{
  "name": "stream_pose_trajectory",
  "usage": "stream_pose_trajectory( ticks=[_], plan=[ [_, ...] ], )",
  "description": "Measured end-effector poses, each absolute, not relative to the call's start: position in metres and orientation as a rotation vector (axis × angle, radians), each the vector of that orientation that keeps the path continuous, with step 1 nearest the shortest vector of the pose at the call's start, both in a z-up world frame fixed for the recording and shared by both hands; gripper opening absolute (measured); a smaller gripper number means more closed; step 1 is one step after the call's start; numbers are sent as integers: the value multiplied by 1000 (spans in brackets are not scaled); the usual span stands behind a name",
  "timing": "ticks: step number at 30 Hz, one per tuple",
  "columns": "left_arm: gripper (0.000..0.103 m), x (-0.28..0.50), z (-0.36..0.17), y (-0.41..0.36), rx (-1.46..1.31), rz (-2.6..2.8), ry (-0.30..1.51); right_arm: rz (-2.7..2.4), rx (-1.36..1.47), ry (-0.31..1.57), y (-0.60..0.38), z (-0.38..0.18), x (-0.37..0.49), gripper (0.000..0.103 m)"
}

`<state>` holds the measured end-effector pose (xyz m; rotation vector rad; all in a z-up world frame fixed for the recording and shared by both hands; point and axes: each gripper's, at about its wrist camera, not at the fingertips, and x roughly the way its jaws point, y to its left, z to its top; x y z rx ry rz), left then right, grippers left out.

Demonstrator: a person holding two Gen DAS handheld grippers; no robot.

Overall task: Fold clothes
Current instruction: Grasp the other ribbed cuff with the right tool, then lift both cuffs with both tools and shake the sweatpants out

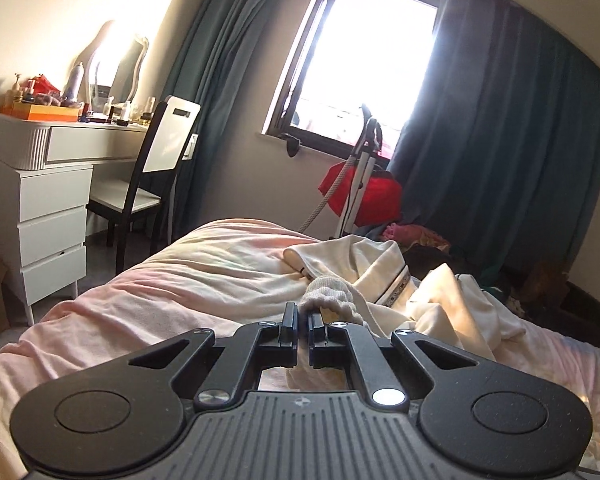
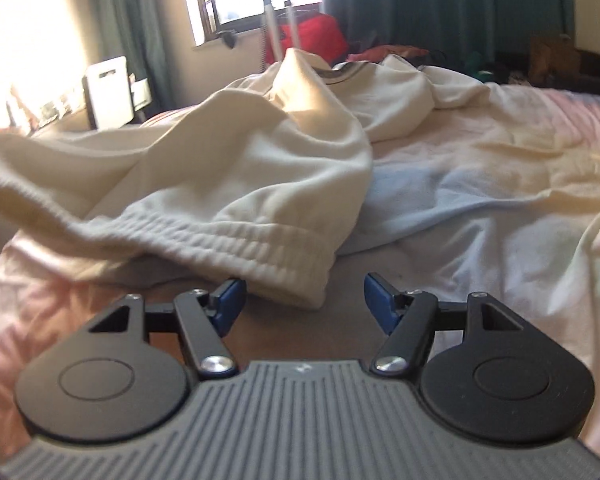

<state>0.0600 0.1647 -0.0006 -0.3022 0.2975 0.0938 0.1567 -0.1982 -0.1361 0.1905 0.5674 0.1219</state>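
A cream sweatshirt (image 1: 384, 276) lies crumpled on the bed (image 1: 172, 276). My left gripper (image 1: 303, 316) is shut on its ribbed hem (image 1: 332, 298) and holds it just above the sheet. In the right wrist view the sweatshirt (image 2: 260, 160) spreads across the bed (image 2: 480, 208), its ribbed waistband (image 2: 260, 252) lifted at the left. My right gripper (image 2: 304, 286) is open, its blue pads (image 2: 376, 296) level with the waistband's lower corner, which hangs just in front of the gap between them.
A white dressing table (image 1: 44, 184) with a mirror and a chair (image 1: 156, 168) stand left of the bed. A window (image 1: 364, 60) with dark curtains is behind. A vacuum cleaner (image 1: 360, 176) and red bag stand past the bed's far end, beside piled clothes (image 1: 420, 236).
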Motion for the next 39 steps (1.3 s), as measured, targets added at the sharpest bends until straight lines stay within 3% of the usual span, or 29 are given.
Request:
stream_pose_trajectory(
  ticks=[3, 4, 5, 11, 13, 15, 23, 26, 32, 36, 37, 39],
  plan=[
    [5, 65, -7, 169, -317, 106, 298, 133, 249, 545, -203, -140, 167, 58],
    [5, 66, -10, 168, -314, 107, 298, 146, 271, 536, -204, -140, 170, 47],
    [5, 67, -13, 168, -311, 110, 299, 159, 293, 527, -204, -140, 173, 42],
    [5, 70, -19, 172, -337, 116, 310, 183, 250, 472, -197, -134, 179, 39],
    [5, 69, -19, 173, -349, 108, 315, 166, 223, 480, -198, -129, 179, 19],
    [5, 69, -19, 173, -365, 90, 326, 134, 178, 487, -199, -120, 177, 14],
    [5, 59, -22, 162, -432, 45, 415, 104, -38, 215, -196, -43, 103, 11],
    [6, 58, -33, 155, -405, 66, 506, 124, -106, 213, -194, -27, 73, 11],
    [8, 56, -48, 154, -376, 98, 632, 157, -201, 598, -191, -75, 81, 13],
    [15, 53, -52, 155, -361, 105, 689, 185, -194, 700, -200, -83, 86, 19],
    [20, 53, -53, 156, -357, 107, 704, 205, -182, 701, -204, -79, 85, 22],
    [40, 47, -51, 158, -356, 115, 697, 243, -157, 701, -213, -70, 83, 22]
  ],
)
